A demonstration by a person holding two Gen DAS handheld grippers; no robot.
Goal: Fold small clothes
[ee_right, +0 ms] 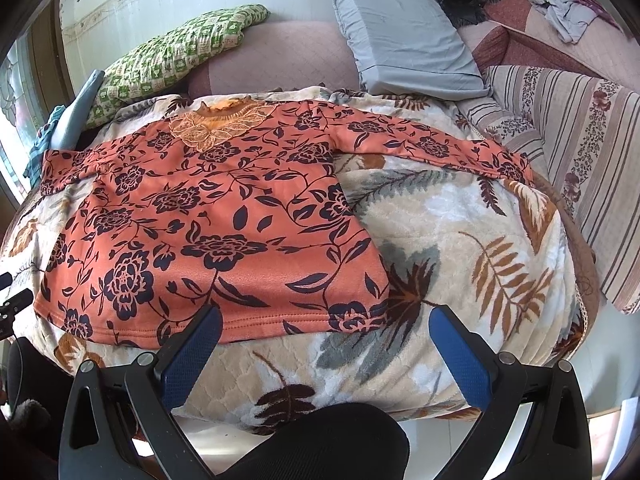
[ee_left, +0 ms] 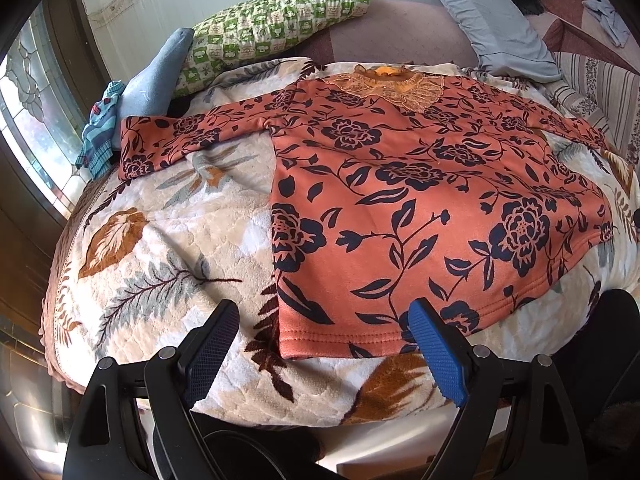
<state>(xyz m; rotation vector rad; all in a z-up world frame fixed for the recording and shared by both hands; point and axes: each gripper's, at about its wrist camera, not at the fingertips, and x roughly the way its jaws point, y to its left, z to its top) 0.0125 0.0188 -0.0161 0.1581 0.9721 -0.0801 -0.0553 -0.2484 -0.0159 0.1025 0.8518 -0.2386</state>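
Note:
An orange long-sleeved top [ee_left: 400, 200] with dark flowers and a lace collar lies flat, sleeves spread, on a leaf-patterned blanket [ee_left: 168, 240]. My left gripper [ee_left: 324, 320] hangs open just short of the top's hem, over its left bottom corner, holding nothing. In the right wrist view the same top [ee_right: 224, 216] fills the left half. My right gripper [ee_right: 324, 328] is open near the hem's right bottom corner, its left finger [ee_right: 196, 352] over the hem edge and its right finger [ee_right: 460, 356] over bare blanket [ee_right: 460, 240].
A green checked pillow [ee_left: 272, 24] and a grey pillow [ee_left: 492, 12] lie behind the top. A blue folded cloth [ee_left: 152, 76] and a striped blue garment [ee_left: 98, 128] sit at the far left. A striped quilt [ee_right: 580, 152] lies to the right, a window at the left.

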